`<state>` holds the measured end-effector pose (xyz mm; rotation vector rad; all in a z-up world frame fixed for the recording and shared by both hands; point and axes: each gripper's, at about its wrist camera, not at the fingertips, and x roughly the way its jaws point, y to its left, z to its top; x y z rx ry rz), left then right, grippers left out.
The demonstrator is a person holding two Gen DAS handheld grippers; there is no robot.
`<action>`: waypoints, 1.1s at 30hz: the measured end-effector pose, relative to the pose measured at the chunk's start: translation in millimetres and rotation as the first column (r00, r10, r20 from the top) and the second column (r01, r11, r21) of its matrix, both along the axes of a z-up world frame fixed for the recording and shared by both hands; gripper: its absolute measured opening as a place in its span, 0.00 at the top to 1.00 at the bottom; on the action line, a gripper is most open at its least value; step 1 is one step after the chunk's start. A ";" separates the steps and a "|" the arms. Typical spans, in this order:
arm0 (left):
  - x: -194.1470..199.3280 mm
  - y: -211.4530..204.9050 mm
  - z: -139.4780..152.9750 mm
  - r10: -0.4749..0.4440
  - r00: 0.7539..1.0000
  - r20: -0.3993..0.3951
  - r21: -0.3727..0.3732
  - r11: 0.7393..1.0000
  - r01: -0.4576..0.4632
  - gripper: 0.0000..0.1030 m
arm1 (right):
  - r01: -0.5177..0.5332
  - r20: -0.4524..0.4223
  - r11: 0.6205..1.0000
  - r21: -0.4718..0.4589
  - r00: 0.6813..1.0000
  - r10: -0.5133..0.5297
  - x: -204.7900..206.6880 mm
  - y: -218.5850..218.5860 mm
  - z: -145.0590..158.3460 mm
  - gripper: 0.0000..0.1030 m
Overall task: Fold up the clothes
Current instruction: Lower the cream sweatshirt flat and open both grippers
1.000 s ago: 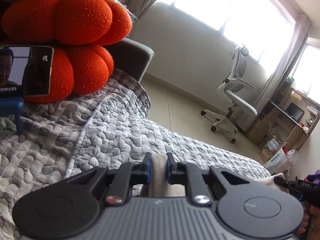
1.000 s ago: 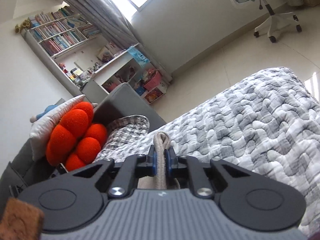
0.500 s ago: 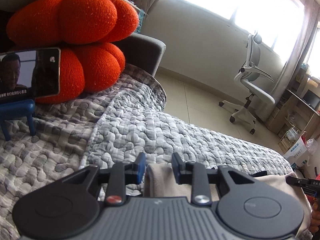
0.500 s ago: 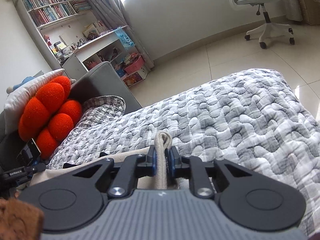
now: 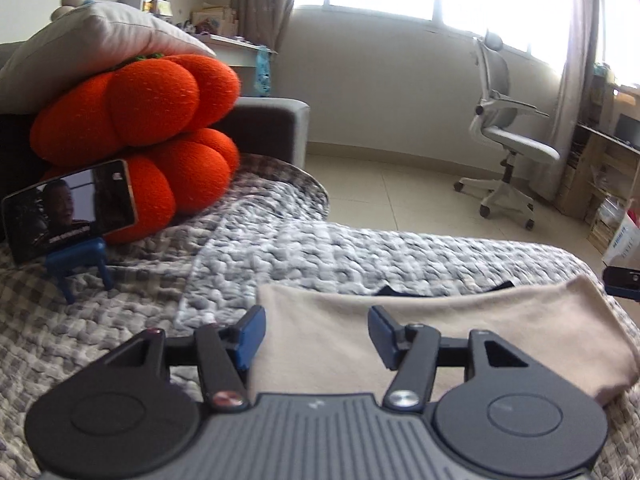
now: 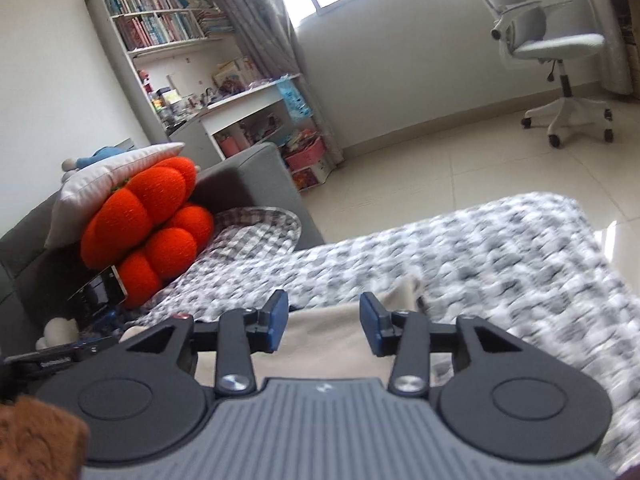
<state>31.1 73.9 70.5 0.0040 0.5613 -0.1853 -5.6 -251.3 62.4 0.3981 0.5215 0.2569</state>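
Note:
A beige garment (image 5: pixel 460 332) lies folded flat on the grey quilted cover (image 5: pixel 360 256), with a bit of dark cloth showing at its far edge. My left gripper (image 5: pixel 316 332) hovers over the garment's left end; its jaws are opening and the cloth lies below them, not pinched. In the right wrist view the same garment (image 6: pixel 332 344) lies under my right gripper (image 6: pixel 323 322), whose jaws are also opening with nothing pressed between the blue pads. The right gripper's tip shows at the far right edge of the left view.
Orange pumpkin cushions (image 5: pixel 152 136) and a white pillow (image 5: pixel 92 44) lean on the grey sofa arm (image 5: pixel 264 128). A phone (image 5: pixel 72 212) stands on a small blue stand. An office chair (image 5: pixel 512 148) and a bookshelf (image 6: pixel 160 20) stand beyond on tiled floor.
Both grippers were pinched on folds of the beige garment; both have let go and opened. The garment now lies flat on the cover, and both views have rolled level and pulled back.

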 end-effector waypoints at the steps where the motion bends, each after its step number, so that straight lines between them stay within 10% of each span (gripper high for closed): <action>1: 0.6 -6.5 -4.2 -0.011 1.000 -0.006 0.006 1.000 0.011 0.43 | -0.035 -0.019 0.999 -0.009 0.999 0.035 1.8 11.4 -4.8 0.56; 14: 14.9 -26.2 -43.5 -0.002 1.000 -0.024 0.087 0.996 0.004 0.36 | -0.126 0.011 0.915 -0.383 0.990 0.141 0.7 99.4 -44.5 0.26; 33: 7.0 -24.5 -50.2 0.007 1.000 0.017 0.059 0.998 -0.008 0.35 | -0.021 0.030 0.954 -0.299 0.999 0.031 -29.8 34.7 -45.0 0.31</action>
